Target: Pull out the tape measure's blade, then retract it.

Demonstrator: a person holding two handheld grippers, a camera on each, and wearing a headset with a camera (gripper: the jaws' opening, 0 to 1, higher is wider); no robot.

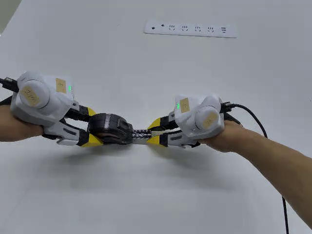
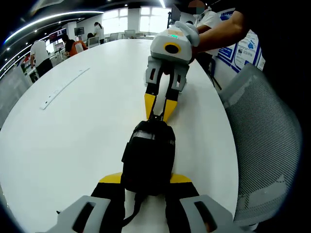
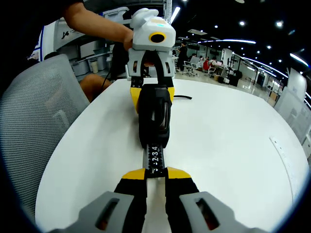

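The left gripper (image 1: 91, 127) clamps the black tape measure (image 1: 109, 128) between its yellow-tipped jaws, close to the white surface (image 1: 146, 73). A short stretch of blade (image 1: 141, 132) runs from the case straight to the right gripper (image 1: 154, 132). That gripper's jaws are pinched narrow on the blade's end, with printed numbers showing just ahead of its tips. A power strip (image 1: 191, 28) lies well beyond both grippers.

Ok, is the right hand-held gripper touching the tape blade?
Touching. The right gripper view shows the right hand-held gripper with its yellow tips pinched on the blade.
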